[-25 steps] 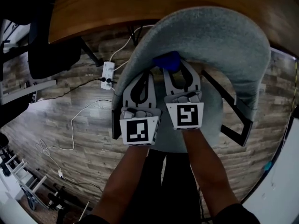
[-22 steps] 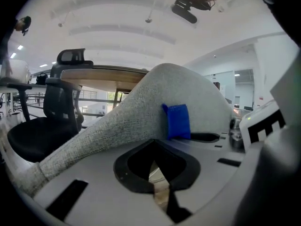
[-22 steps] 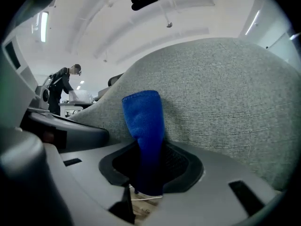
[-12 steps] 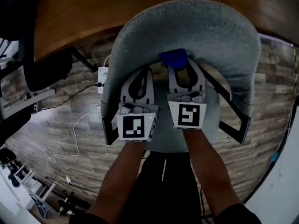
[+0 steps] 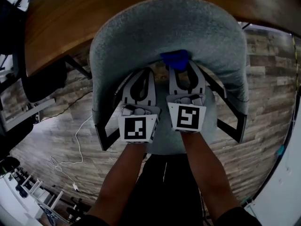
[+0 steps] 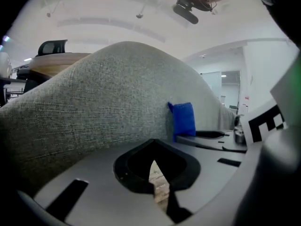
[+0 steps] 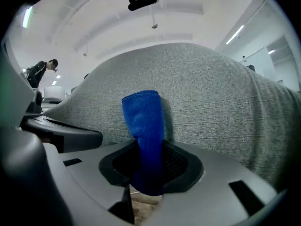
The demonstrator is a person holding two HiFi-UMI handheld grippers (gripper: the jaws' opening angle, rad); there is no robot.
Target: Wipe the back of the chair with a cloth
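Chair back: the grey fabric chair back (image 5: 164, 27) curves across the middle of the head view, its inner face towards the person, its top edge at the far side.
Tabletop: a wooden tabletop (image 5: 56, 27) lies beyond the chair, far and to the left.
Floor: a wood-plank floor (image 5: 61, 126) shows on both sides of the chair.
Forearms: two bare forearms (image 5: 122, 182) reach forward side by side, near to far, over the grey seat (image 5: 164, 142).
Left gripper: the left gripper (image 5: 139, 74) is level and points at the chair back, just left of the right gripper. Its fingers (image 6: 94, 173) are together with nothing between them, and their tips are at the fabric. Whether they touch it cannot be told.
Right gripper: the right gripper (image 5: 181, 66) is level and reaches a little farther than the left. Its fingers (image 7: 225, 173) are clamped on the cloth.
Cloth: the blue cloth (image 5: 175, 58) stands up out of the right fingers as a folded wad. It lies against the inner face of the chair back, near its middle.
Cable: a white cable (image 5: 70, 154) trails over the floor at the left.
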